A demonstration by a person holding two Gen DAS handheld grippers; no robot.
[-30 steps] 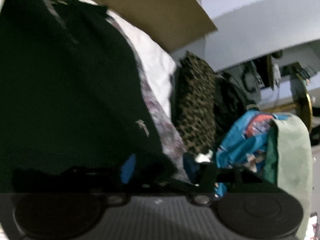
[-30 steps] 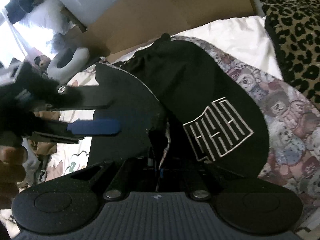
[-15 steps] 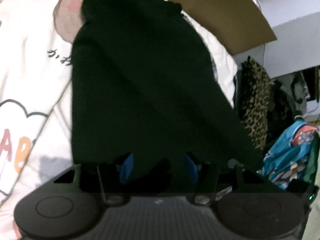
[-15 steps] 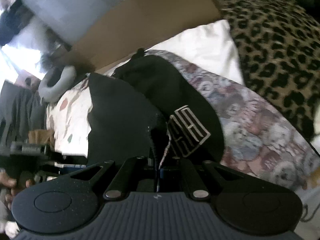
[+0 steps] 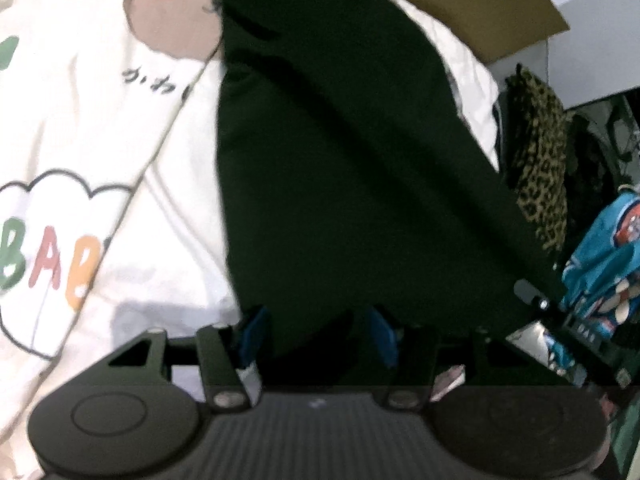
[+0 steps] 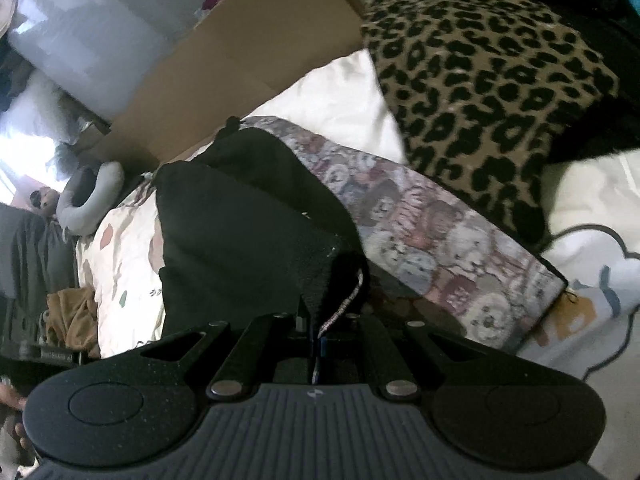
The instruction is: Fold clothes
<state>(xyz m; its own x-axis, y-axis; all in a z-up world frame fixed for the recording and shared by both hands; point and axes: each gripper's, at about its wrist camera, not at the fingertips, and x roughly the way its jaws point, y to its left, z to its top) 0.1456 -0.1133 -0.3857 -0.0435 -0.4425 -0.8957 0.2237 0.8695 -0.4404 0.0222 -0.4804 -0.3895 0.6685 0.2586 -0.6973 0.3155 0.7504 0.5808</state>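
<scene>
The black garment (image 5: 340, 168) lies as a long, dark, creased strip on the bed sheet (image 5: 80, 128), running straight away from the left claw (image 5: 316, 332), which gapes loosely around its near end. The right claw (image 6: 320, 336) is clenched on a corner. Bare sheet lies left; a leopard cloth (image 6: 488, 80) crowds the right.

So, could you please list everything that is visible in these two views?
black fabric garment: one, black, spread on the bed, one edge clamped in the right jaws
white printed bedsheet: one, white with coloured letters, under the garment
bear-pattern cloth: one, grey-pink, right of the garment
leopard-print fabric: one, tan and black, beyond it
brown cardboard sheet: one, far edge
blue printed fabric: one, right side
left gripper: jaws open astride the garment
right gripper: shut
</scene>
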